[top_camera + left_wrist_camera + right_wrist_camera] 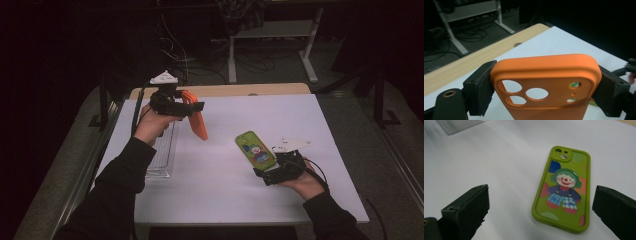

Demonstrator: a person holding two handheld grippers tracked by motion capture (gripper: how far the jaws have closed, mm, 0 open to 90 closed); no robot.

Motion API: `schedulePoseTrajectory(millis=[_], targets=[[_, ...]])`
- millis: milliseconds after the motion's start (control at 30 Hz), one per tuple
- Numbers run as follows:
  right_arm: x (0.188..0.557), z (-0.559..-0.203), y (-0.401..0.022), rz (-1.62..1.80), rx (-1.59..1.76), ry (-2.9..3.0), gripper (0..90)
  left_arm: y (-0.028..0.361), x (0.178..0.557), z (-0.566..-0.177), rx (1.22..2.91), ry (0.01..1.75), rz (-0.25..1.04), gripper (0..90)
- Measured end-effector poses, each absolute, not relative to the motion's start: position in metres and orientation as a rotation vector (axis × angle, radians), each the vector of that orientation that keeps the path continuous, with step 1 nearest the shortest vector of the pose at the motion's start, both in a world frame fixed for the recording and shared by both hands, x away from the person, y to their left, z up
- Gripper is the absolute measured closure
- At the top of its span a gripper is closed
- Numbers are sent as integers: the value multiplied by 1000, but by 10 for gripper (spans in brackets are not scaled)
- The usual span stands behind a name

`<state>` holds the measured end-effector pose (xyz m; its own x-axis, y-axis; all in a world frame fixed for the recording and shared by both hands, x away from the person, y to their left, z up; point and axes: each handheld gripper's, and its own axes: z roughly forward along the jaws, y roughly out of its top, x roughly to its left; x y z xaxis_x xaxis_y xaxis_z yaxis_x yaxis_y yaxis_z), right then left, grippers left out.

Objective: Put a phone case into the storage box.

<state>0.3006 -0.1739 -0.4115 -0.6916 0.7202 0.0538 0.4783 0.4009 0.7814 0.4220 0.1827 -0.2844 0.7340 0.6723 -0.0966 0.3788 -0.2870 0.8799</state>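
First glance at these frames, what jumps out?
The orange phone case stands out first: the left claw clamps it by its sides and holds it above the white table, next to a clear tray. Next, the green case with a cartoon clown lies flat on the table at the right, just ahead of the right claw, whose jaws stand wide open and apart from it.

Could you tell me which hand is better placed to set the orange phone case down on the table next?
Left. The left gripper is already clamped on the orange case, held above the table. The right gripper is open, its jaws apart behind the green case.
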Motion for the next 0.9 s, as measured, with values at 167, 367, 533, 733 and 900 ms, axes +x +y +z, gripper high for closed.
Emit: schedulePoseTrajectory(millis=[167, 367, 533, 733, 900], targets=[[294, -412, -184, 1162, 1057, 2360, 0, 200, 434, -273, 1909, 841, 429, 153], [285, -414, -195, 1166, 1088, 2340, 0, 222, 452, -263, 1911, 898, 510, 153], [281, -414, -200, 1167, 1092, 2328, 0, 233, 469, -259, 1906, 941, 586, 153], [278, -414, -201, 1179, 1082, 2317, 0, 244, 485, -268, 1931, 1001, 674, 151], [277, -415, -201, 1176, 1082, 2320, 0, 254, 494, -282, 1943, 1077, 713, 150]])
